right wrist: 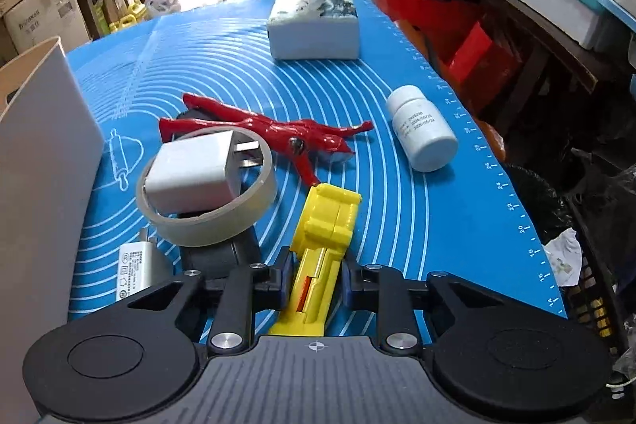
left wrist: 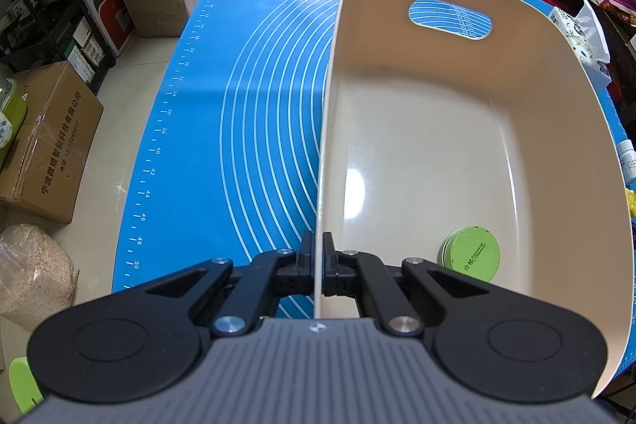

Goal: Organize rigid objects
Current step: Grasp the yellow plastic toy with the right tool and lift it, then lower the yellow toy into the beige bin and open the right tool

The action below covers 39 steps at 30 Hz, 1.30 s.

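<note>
My left gripper is shut on the left wall of a beige plastic bin that stands on the blue mat. A round green tin lies in the bin's near corner. My right gripper is closed around a yellow plastic toy that lies on the mat; I cannot tell whether the pads touch it. Ahead of it lie a tape roll with a white charger resting in it, a second charger, red pliers and a white bottle.
A tissue pack sits at the mat's far end. The bin's outer wall rises at the left in the right wrist view. Cardboard boxes stand on the floor to the left; shelves with clutter line the right.
</note>
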Tool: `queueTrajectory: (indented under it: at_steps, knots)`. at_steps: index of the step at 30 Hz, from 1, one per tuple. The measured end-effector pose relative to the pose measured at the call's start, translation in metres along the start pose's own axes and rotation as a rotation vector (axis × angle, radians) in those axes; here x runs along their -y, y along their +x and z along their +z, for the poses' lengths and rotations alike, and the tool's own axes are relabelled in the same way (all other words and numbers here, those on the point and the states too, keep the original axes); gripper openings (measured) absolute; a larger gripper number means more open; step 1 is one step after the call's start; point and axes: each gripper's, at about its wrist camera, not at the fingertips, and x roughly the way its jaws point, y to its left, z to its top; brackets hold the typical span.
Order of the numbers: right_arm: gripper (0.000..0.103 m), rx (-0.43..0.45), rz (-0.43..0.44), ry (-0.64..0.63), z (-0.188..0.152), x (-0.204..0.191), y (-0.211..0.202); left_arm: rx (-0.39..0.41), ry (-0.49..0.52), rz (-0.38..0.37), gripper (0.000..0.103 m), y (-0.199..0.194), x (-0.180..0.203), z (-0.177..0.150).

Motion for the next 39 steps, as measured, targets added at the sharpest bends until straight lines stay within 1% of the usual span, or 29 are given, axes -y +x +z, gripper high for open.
queueTrajectory:
  at_steps: [7,12,15,19,27,32,36,39]
  knots:
    - [0.032,0.072,-0.004,0.021,0.009,0.002,-0.024,-0.001,0.000,0.000,0.003,0.000,0.000,0.000]
    - [0.032,0.121,0.030,0.032,0.021,-0.002,-0.047,0.000,0.002,0.001,0.003,0.000,0.000,0.000]
    - [0.032,0.169,0.060,0.017,0.032,-0.012,-0.065,0.000,0.002,0.001,0.003,0.000,0.000,-0.001]
    - [0.032,0.233,0.113,-0.017,0.048,-0.032,-0.087,0.000,0.000,-0.001,0.003,0.000,0.000,0.000]
    - [0.032,0.309,0.224,-0.100,0.068,-0.076,-0.116,0.002,0.000,-0.004,0.003,0.000,0.000,0.000]
    - [0.032,0.321,0.287,-0.153,0.076,-0.107,-0.124,0.002,0.004,-0.002,0.003,0.000,-0.001,0.000]
    - [0.032,0.304,0.318,-0.253,0.077,-0.138,-0.122,0.003,0.005,-0.001,0.003,0.000,-0.001,0.000]
    - [0.032,0.290,0.345,-0.298,0.074,-0.159,-0.122,0.004,0.006,-0.001,0.003,0.000,0.001,0.000]
